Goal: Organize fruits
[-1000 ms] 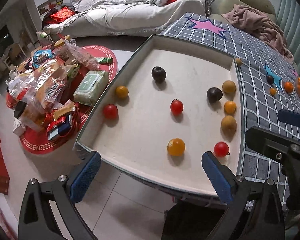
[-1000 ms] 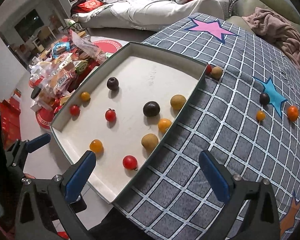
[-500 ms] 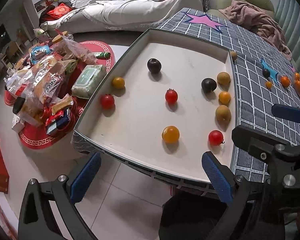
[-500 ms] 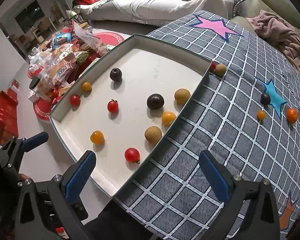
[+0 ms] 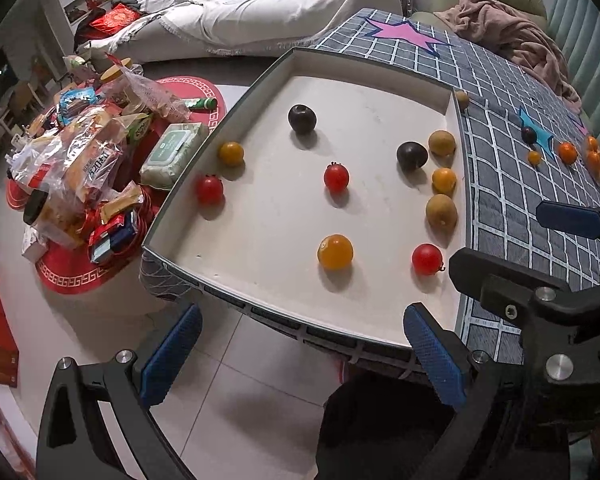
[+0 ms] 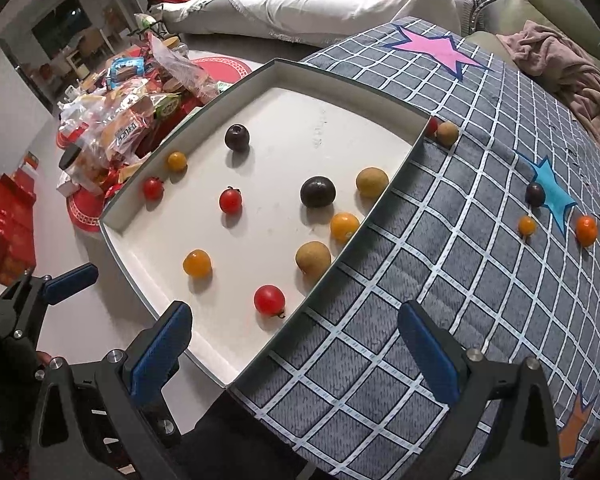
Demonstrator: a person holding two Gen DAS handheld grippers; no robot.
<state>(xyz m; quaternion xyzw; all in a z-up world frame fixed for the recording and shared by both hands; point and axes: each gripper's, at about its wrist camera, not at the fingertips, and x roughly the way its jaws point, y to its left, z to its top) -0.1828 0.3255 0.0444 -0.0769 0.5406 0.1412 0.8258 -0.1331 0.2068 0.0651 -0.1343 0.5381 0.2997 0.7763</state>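
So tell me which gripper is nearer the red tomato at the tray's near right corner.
Right, narrowly. The red tomato lies just ahead of the right gripper, toward its left finger. The left gripper sits off the tray's near edge, with the tomato beyond its right finger.

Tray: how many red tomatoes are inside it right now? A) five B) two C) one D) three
D: inside the tray the right wrist view shows three red tomatoes, one by the left wall, one mid-tray and one near the front; the rest inside are orange, tan or dark fruit.
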